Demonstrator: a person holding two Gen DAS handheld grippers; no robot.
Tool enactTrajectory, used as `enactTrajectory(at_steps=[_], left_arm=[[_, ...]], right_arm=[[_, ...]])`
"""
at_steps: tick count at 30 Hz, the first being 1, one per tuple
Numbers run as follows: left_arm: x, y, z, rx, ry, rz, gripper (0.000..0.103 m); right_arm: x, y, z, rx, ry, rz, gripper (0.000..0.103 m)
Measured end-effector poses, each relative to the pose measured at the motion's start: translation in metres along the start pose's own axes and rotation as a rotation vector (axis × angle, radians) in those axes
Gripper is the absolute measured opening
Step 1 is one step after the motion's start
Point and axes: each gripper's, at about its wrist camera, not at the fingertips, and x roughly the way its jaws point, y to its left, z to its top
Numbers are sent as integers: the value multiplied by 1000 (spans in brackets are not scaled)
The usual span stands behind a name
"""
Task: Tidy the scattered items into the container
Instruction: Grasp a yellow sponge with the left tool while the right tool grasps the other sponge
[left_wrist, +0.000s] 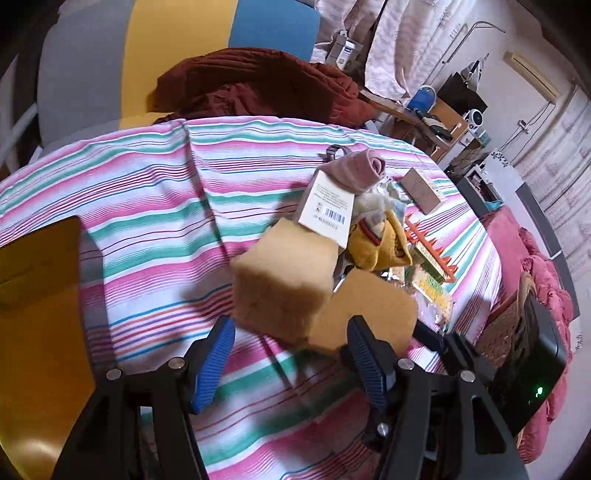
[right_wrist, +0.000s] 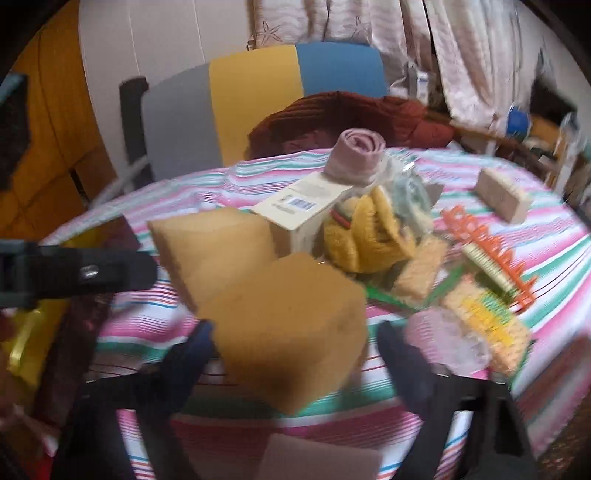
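A: Logging claw states. Left claw standing well open, blue pads bracketing the near edge of the first sponge, no contact visible, nothing held.

B: Confirming. Right claw also standing open, straddling the second sponge; picture blurred, so not certain whether the pads are touching it. Not reading as a grip.

A: Placing things relative to the first sponge. Second sponge touching it on the right; barcoded card leaning on its far edge; yellow knit item and rolled pink cloth just behind; orange comb farther right. All lying on the striped counter.

B: Container? Possibly the yellow-brown shape well to the left of the sponge; unable to tell for sure.

A: Noting risks. Two sponges touching, so closing on one likely dragging or tipping the other. Both claws working side by side, risking collision. Card sliding off if the sponge lifts.

B: Soft foam squashing and slipping under an edge-only pinch.
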Motion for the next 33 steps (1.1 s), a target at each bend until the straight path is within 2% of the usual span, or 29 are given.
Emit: enactTrajectory(at_steps=[6,9,11,12,13,17,18,26,33], left_arm=[[19,-3,8,2,13,-7,64],[24,-3,11,-1,-11,19,64],[27,-2,12,-2,-22,36,59],[28,-2,13,1,-25,47,51],[29,-2,13,8,-30,55,48],[26,5,12,-12,-54,31,44],[25,7,12,-16,-59,30,38],[2,13,7,-48,-120,-5,36],[-38,24,-7,-92,-172,-42,36]], right_arm=[[-2,7,0,-34,-5,-14,75],[-2,6,-1,-23,-5,-11,74],[-2,6,-2,-21,-4,-12,74],[-3,6,-2,-24,-2,-15,73],[-3,7,-2,-29,-1,-20,73],[-5,12,0,-43,3,-45,73],[-6,13,0,-47,2,-55,73],[-19,15,4,-43,-33,-95,73],[-39,22,13,-17,-86,-72,73]])
